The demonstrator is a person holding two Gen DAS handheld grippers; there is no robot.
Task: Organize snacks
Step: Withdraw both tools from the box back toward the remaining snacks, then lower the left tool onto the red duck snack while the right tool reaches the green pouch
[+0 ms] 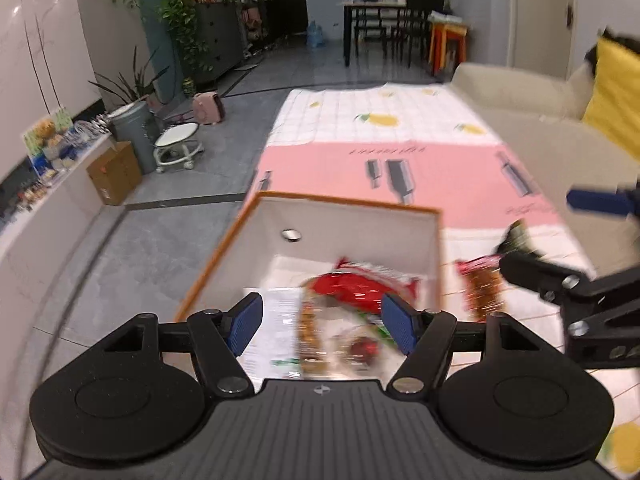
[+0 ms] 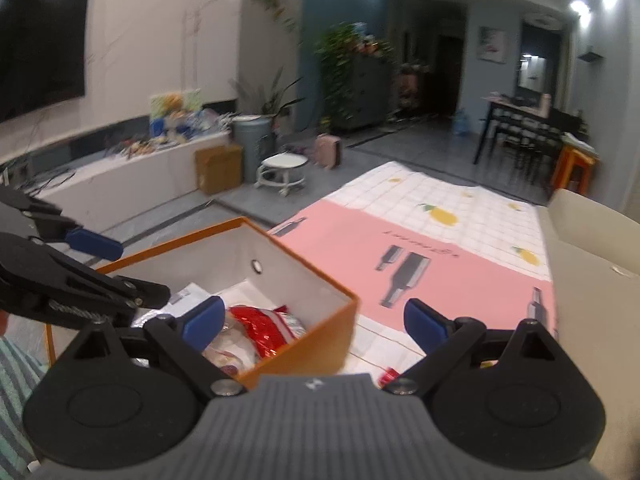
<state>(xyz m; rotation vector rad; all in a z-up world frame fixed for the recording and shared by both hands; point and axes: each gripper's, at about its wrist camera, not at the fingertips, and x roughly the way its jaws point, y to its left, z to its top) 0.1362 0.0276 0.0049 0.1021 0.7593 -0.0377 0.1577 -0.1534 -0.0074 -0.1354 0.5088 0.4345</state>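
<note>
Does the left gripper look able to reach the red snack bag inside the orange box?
Probably yes: the left gripper is open and empty above the box, whose top is open, with the red bag uncovered.

Red and clear snack packets (image 1: 352,304) lie inside the orange-rimmed box (image 1: 344,204).

One orange box (image 1: 240,232), two claws, one red packet (image 1: 360,286) inside, one snack pack (image 1: 482,286) outside.

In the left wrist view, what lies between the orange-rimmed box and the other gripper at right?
A red snack packet lies on the cloth outside the orange-rimmed box, just before the right gripper. Only the left wrist view shows it clearly.
</note>
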